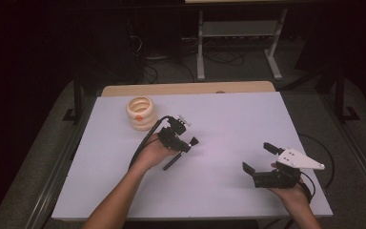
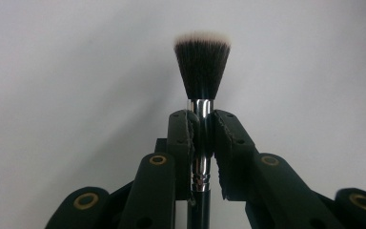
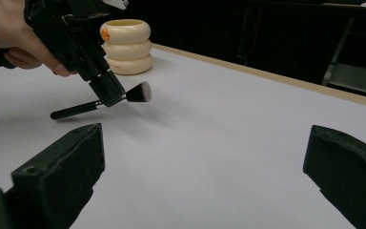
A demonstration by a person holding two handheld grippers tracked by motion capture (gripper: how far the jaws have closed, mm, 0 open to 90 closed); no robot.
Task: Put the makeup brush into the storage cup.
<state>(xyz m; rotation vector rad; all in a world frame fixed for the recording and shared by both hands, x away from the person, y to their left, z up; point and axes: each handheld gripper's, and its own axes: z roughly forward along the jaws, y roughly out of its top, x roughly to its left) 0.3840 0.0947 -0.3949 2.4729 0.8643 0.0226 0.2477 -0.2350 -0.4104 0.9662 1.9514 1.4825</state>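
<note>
A cream ribbed holder [image 1: 141, 113], stacked like three rings with a small orange mark on its top ring, stands near the far left corner of the white table [image 1: 228, 119], with open tabletop between it and everything else. Just in front of the holder and to its right, a makeup brush [image 2: 201, 67] with a black handle, chrome ferrule and dark, pale-tipped bristles is held above the surface, handle slanting down toward the table. The left gripper [image 1: 186, 138] is clamped on the brush's ferrule. Well to the right of the holder, the right gripper [image 1: 257, 156] hovers with jaws spread wide, holding nothing.
</note>
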